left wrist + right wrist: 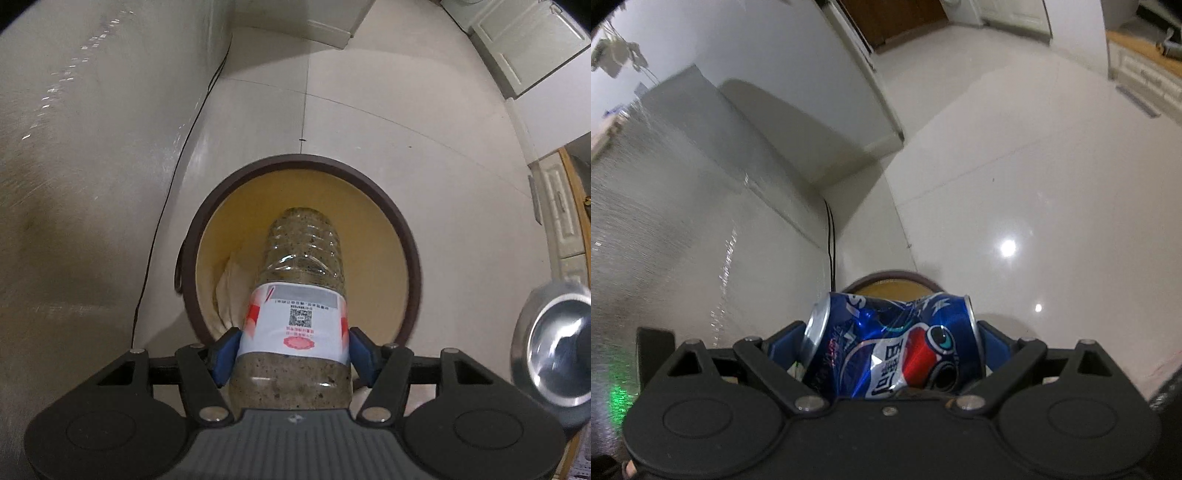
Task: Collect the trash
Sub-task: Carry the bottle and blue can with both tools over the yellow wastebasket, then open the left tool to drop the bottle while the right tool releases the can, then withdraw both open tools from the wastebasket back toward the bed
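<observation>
bin (891, 282) mostly behind can (892, 345)

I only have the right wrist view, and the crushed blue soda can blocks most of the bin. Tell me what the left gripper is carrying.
Observer: The left gripper is shut on a clear plastic bottle with a white and red label.
Operator: Report where that bottle sits relative to the bin.
Observer: It points into the mouth of the round, brown-rimmed, yellow-lined bin.
Operator: Say what is already inside the bin.
Observer: Something white and crumpled lies against its inner wall, left of the bottle; what it is I cannot tell.
</observation>
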`<state>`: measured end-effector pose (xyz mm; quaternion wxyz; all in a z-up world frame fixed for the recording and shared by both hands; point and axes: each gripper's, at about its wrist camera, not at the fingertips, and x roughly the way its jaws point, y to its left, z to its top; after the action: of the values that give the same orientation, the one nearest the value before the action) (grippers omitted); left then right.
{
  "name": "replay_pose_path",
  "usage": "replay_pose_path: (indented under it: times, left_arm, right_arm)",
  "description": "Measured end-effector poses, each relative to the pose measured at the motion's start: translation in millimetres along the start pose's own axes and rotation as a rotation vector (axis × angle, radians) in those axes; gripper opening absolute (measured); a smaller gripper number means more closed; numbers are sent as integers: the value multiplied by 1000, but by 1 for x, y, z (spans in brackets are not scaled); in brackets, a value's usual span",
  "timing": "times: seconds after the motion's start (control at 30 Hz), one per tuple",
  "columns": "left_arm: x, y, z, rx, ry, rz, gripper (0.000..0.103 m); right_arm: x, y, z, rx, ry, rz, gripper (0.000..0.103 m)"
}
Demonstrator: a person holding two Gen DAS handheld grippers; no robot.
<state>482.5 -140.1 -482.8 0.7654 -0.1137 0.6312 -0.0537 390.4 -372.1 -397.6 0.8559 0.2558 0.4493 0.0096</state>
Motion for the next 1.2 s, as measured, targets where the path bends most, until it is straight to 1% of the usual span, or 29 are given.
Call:
replay_pose_path:
  times: [0.1, 0.2, 0.3, 0.4, 0.47, 0.53, 0.57, 0.63, 0.77, 0.87, 1.0, 1.2]
  left_arm:
    - [19, 3, 6, 31, -5, 26, 62]
    - [35, 8, 10, 45, 7, 22, 62]
    - [44, 15, 12, 30, 29, 7, 63]
    - [49, 21, 15, 37, 44, 6, 64]
    - [51, 23, 18, 44, 50, 6, 72]
    - [49, 26, 19, 38, 39, 19, 87]
    - [47, 28, 20, 36, 30, 34, 88]
    - [43, 28, 18, 54, 24, 50, 88]
    - [35, 29, 13, 87, 8, 60, 89]
    - [28, 24, 9, 118, -11, 77, 91]
    - [22, 19, 2, 145, -26, 86, 93]
    - [1, 16, -6, 137, -61, 86, 101]
  right_arm:
    - [22, 0, -2, -26, 28, 0, 96]
    - [39, 0, -4, -95, 44, 0, 96]
    - [54, 7, -3, -214, 59, -1, 96]
    - [73, 18, -3, -367, 80, -2, 96]
    - [84, 25, -6, -452, 105, 4, 97]
    - [95, 33, -11, -526, 137, 14, 97]
    - [103, 34, -9, -544, 148, 9, 97]
    - [107, 34, -13, -555, 152, 10, 103]
    - [109, 33, -17, -583, 192, 33, 103]
    - [106, 32, -22, -626, 227, 27, 103]
    - [103, 25, -26, -640, 270, 16, 103]
    - [90, 21, -32, -637, 270, 9, 103]
